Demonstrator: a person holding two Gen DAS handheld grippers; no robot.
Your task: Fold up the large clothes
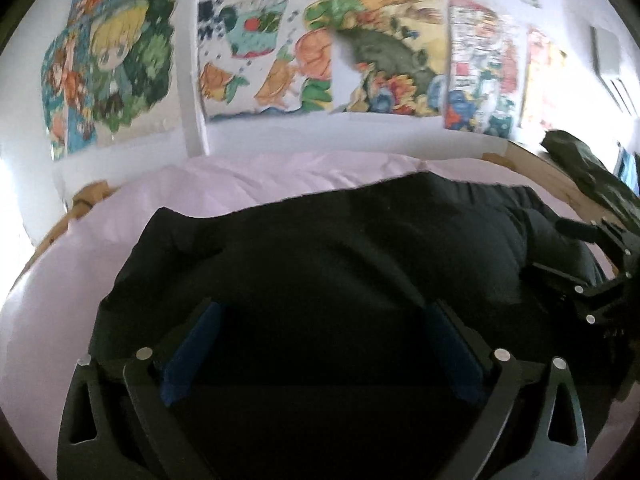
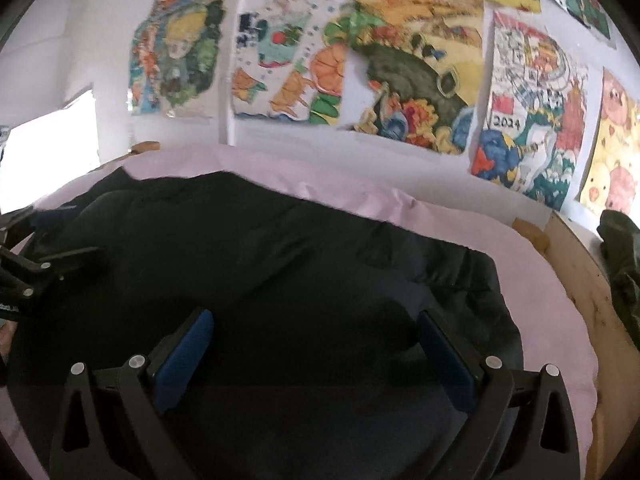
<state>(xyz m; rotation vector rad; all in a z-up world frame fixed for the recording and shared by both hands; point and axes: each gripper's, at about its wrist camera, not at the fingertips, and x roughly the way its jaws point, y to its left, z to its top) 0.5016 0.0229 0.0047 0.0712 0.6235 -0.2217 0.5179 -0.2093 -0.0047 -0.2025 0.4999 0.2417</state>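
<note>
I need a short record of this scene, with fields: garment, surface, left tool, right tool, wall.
garment: dark garment lying spread out
surface: pink sheet over a wooden board
left tool: left tool open, nothing gripped, above the garment
right tool: right tool open, nothing gripped, above the garment
wall: colourful drawings

Bright drawings (image 2: 404, 76) crowd the white wall (image 1: 304, 136). Daylight glares in at the left. A pink sheet (image 2: 360, 196) covers the wood-edged surface (image 2: 576, 268).
</note>
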